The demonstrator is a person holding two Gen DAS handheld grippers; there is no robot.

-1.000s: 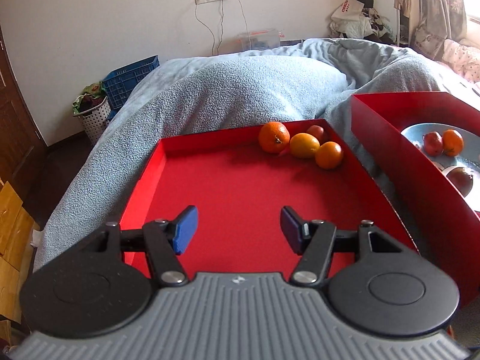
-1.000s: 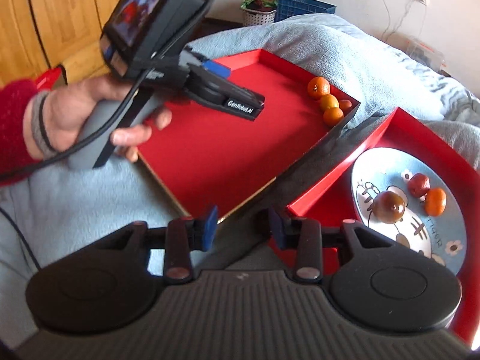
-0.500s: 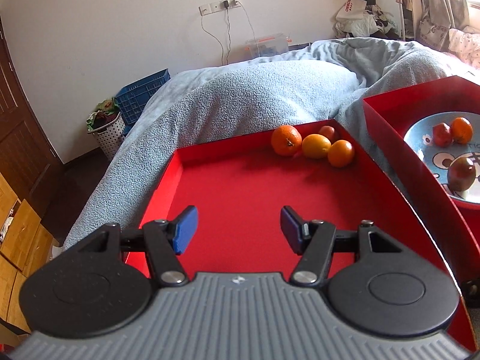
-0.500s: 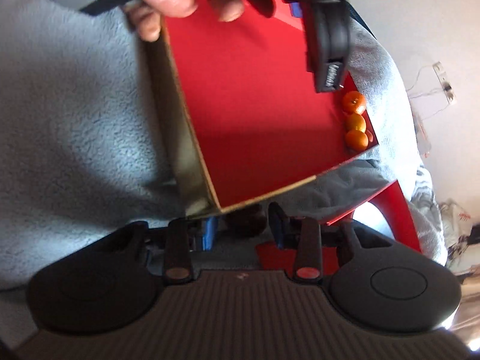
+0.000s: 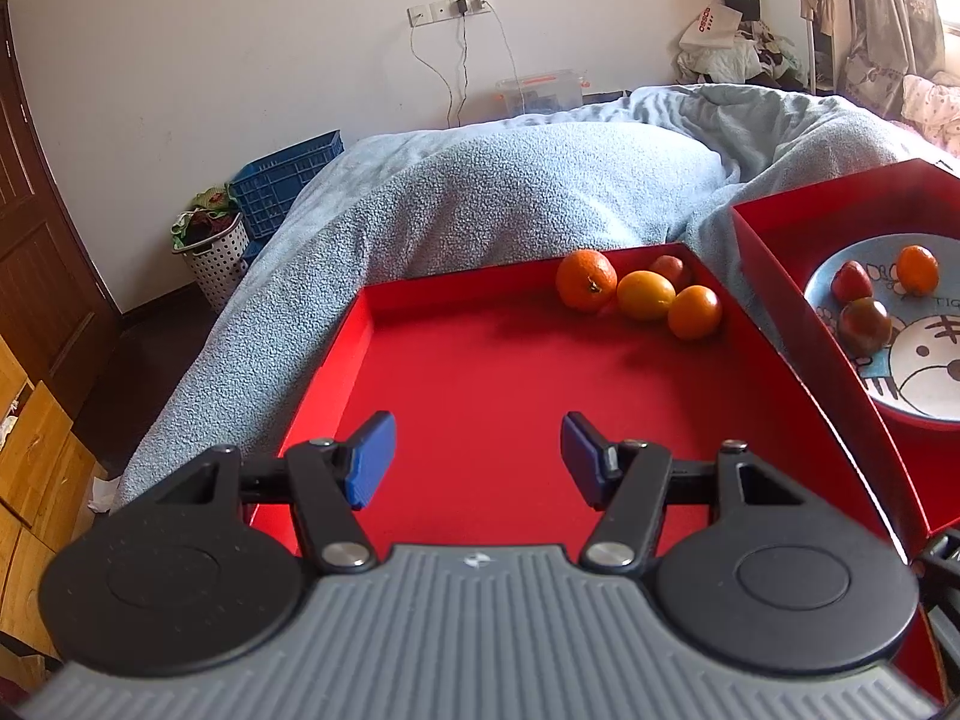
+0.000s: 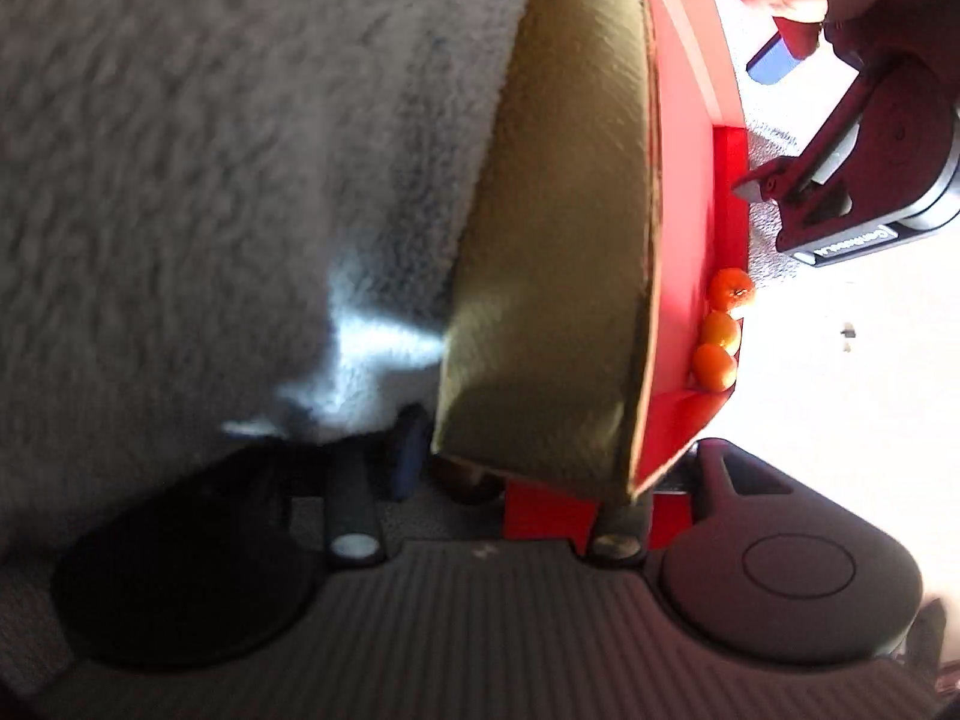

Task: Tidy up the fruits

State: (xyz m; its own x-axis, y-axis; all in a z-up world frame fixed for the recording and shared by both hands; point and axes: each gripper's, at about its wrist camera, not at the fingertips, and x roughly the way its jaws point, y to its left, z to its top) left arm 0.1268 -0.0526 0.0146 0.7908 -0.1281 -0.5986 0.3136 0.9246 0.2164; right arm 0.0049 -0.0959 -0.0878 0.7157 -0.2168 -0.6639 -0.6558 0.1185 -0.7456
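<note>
Oranges [image 5: 645, 295] sit in the tray's [image 5: 480, 372] far right corner; left tongs [image 5: 474, 459] hang released, empty. Right tongs' [image 6: 510, 462] state: cannot tell. Next, probably reach forward for one.

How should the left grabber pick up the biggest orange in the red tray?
Probably from above and slightly from the near side. The big round orange sits at the far wall of the red cardboard tray, with a yellower orange touching its right side. The open left gripper could close on its widest middle, one finger on its free left side, the other eased between the two fruits.
</note>
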